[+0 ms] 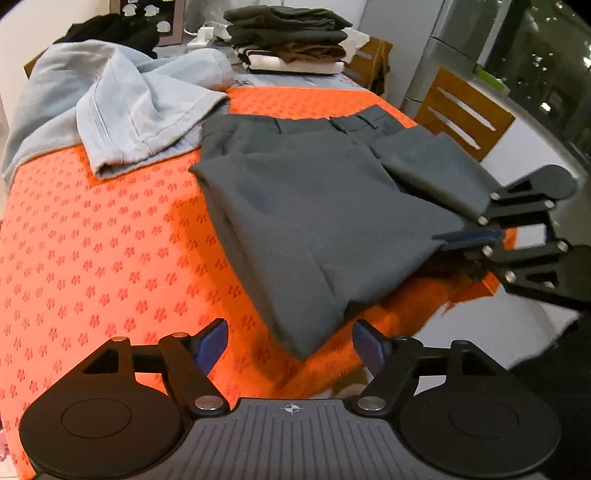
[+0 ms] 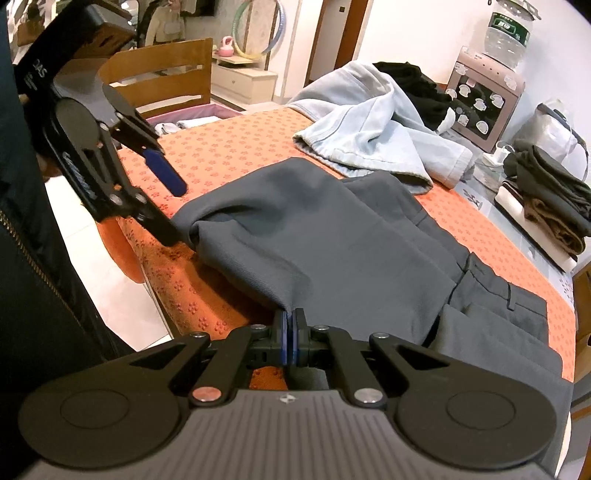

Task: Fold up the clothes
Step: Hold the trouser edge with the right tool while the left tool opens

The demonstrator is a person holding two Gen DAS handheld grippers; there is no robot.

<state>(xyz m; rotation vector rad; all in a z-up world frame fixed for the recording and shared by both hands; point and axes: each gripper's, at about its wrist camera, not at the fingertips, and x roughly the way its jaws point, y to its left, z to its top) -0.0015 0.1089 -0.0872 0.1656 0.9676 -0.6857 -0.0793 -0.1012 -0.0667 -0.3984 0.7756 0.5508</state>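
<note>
Grey trousers (image 1: 314, 206) lie partly folded on the orange patterned table cover (image 1: 92, 240); they also show in the right wrist view (image 2: 314, 236). My left gripper (image 1: 290, 345) is open and empty, just short of the near folded corner of the trousers; it shows at the left of the right wrist view (image 2: 173, 210). My right gripper (image 2: 293, 332) is shut on a hem edge of the trousers at the table's side; in the left wrist view it (image 1: 480, 236) pinches the cloth at the right.
A light blue garment (image 1: 122, 110) lies crumpled behind the trousers. A stack of folded clothes (image 1: 291, 40) stands at the far end, beside dark clothes (image 1: 110, 33) and a small appliance (image 2: 480, 103). Wooden chairs (image 1: 461, 114) stand by the table's right side.
</note>
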